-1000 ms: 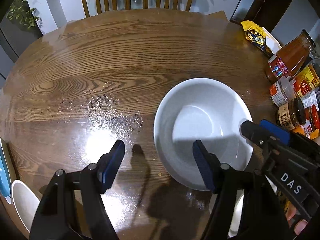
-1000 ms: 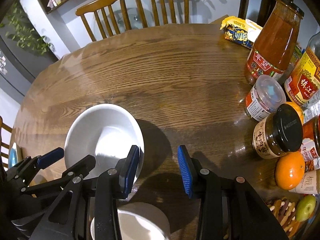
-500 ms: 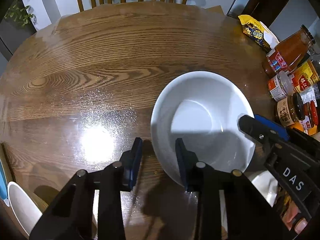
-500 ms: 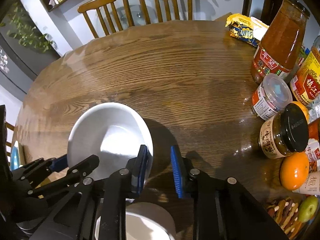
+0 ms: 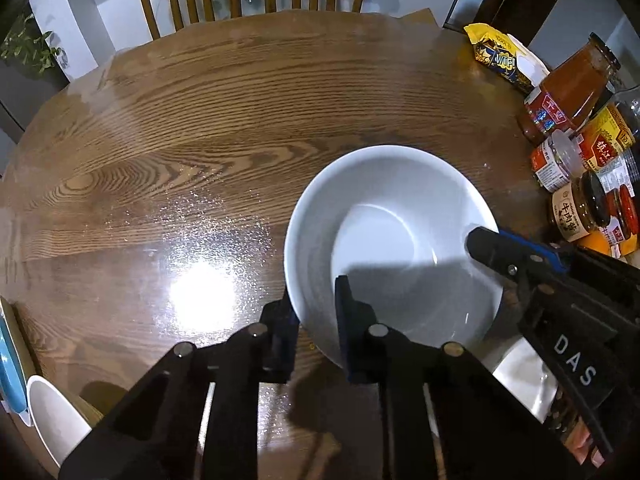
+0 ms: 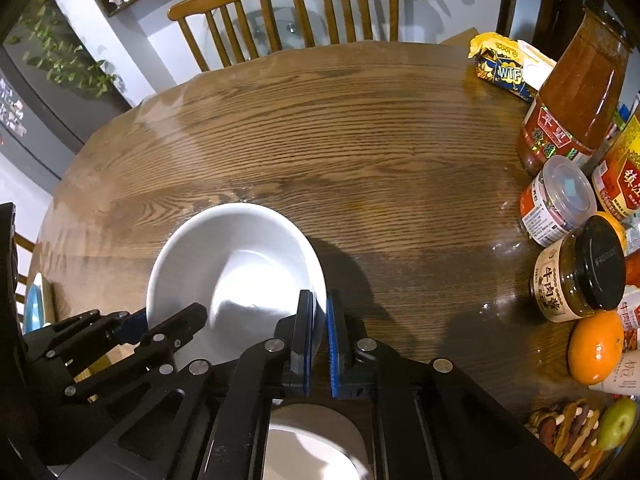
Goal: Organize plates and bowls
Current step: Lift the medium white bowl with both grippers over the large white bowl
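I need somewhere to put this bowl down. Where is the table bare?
The round wooden table is bare from the wide white ceramic bowl across to the wooden chairs. The right edge is crowded with sauce jars, bottles and fruit.

**Two wrist cameras over one bowl**

Both views look steeply down along their gripper fingers at the worktop (image 5: 240, 120), close in. Left camera sits left of the white bowl (image 5: 392, 220), right camera right; both share bowl (image 6: 240, 256), chairs, jars.
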